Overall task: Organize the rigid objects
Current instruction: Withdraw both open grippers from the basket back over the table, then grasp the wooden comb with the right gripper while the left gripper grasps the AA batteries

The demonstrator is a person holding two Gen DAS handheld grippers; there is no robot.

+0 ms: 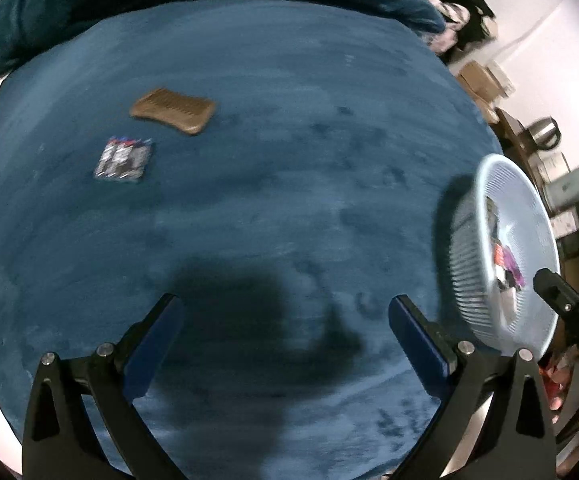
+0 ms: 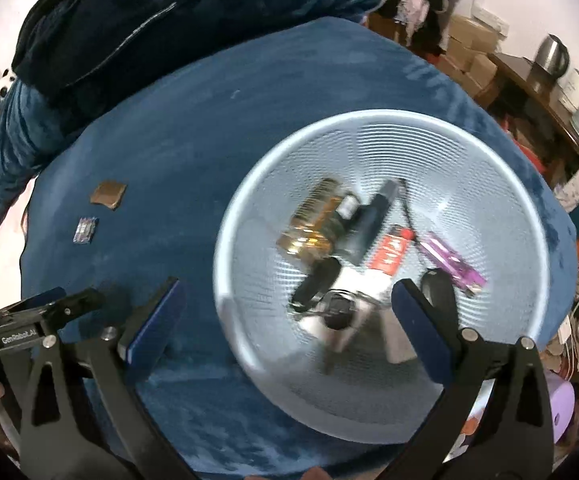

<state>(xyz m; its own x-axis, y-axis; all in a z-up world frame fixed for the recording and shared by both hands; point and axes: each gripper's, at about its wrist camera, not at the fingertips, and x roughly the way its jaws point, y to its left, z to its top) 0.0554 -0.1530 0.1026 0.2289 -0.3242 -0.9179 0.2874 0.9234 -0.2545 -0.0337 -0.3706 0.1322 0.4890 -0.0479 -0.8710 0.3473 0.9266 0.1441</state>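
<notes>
A brown wooden comb (image 1: 173, 110) and a small dark packet (image 1: 125, 159) lie on the blue plush cover (image 1: 289, 140), far ahead and left of my left gripper (image 1: 285, 312), which is open and holds nothing. A pale blue mesh basket (image 1: 473, 240) stands at its right. In the right wrist view my right gripper (image 2: 285, 296) hangs open over the basket (image 2: 489, 168), which holds a gold-capped item (image 2: 309, 220), a red packet (image 2: 389, 252), a purple object (image 2: 449, 260) and several dark items. The comb (image 2: 108, 194) and packet (image 2: 85, 230) show at far left.
A dark jacket (image 2: 109, 32) and blue cushions sit at the back of the cover. Cardboard boxes (image 2: 469, 52), a kettle (image 2: 551, 56) and cluttered furniture line the right side. The other gripper's body (image 2: 33, 320) is at lower left, with a hand on it.
</notes>
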